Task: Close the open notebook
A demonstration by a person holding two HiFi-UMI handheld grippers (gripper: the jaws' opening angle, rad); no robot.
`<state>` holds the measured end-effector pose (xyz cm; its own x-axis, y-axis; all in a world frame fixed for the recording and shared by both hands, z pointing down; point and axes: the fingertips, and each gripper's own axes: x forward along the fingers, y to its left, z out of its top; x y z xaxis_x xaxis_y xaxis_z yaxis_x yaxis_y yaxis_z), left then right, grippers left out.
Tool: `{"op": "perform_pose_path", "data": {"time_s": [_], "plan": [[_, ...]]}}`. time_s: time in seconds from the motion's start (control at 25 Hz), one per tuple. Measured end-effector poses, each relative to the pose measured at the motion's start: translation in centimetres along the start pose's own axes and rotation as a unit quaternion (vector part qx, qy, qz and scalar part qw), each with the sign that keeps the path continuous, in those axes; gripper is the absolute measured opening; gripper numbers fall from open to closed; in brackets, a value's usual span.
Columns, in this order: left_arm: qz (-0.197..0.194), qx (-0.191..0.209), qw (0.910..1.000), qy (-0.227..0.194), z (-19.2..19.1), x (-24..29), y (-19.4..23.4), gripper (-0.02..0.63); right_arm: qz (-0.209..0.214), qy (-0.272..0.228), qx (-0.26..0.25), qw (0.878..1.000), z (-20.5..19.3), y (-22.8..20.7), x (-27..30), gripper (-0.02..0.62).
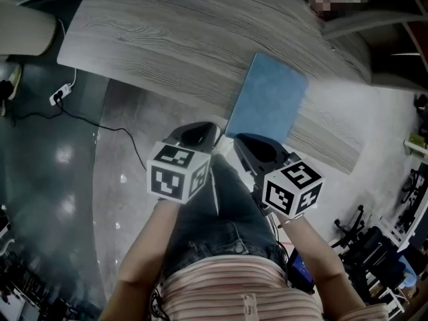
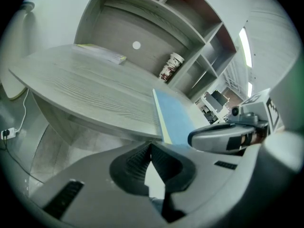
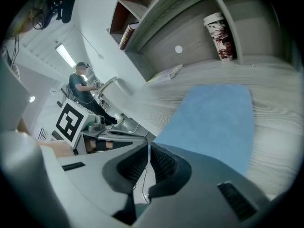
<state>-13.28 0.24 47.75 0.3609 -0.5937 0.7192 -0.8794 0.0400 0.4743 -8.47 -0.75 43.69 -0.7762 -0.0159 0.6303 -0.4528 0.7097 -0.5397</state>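
The notebook (image 1: 267,102) lies closed and flat on the worktop (image 1: 167,39), at its front edge and just ahead of both tools. Its cover is a plain matte blue rectangle. In the left gripper view a thin pale yellow strip of page edges shows along its long side.

The worktop is a long board with rounded ends, and its surface has a grey wood grain with fine streaks. At its far end lies a thin booklet (image 2: 102,53) with a yellow edge. Behind the worktop stands a shelf unit (image 2: 156,18) of the same grey wood pattern, and in one of its compartments a tall paper cup (image 2: 171,66) with a red-brown print stands upright.

The left tool (image 2: 151,148) is of smooth grey plastic with dark ribbed pads. Its jaws are narrow, the tips meet and nothing is between them. The right tool (image 3: 148,148) has the same shape, and its jaws are also pressed together and empty. Both tools are apart from the notebook, above the person's jeans (image 1: 224,206). Each tool carries a white marker cube (image 1: 177,171) with black square patterns.

The floor (image 1: 80,172) under the worktop is glossy and grey, and a thin black cable (image 1: 100,126) runs across it.
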Motion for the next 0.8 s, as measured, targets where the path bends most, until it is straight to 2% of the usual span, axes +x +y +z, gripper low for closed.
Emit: {"op": "perform_pose_path", "data": {"time_s": [0.44, 0.8], "plan": [[-0.012, 0.022, 0.9997, -0.006, 1.4, -0.6, -1.3, 0.012, -0.02, -0.061, 0.032, 0.997, 1.4, -0.2, -1.9, 0.009], [-0.019, 0.064, 0.9975, -0.023, 3.6, -1.4, -3.4, 0.012, -0.047, -0.091, 0.034, 0.994, 1.4, -1.1, -4.1, 0.008]]}}
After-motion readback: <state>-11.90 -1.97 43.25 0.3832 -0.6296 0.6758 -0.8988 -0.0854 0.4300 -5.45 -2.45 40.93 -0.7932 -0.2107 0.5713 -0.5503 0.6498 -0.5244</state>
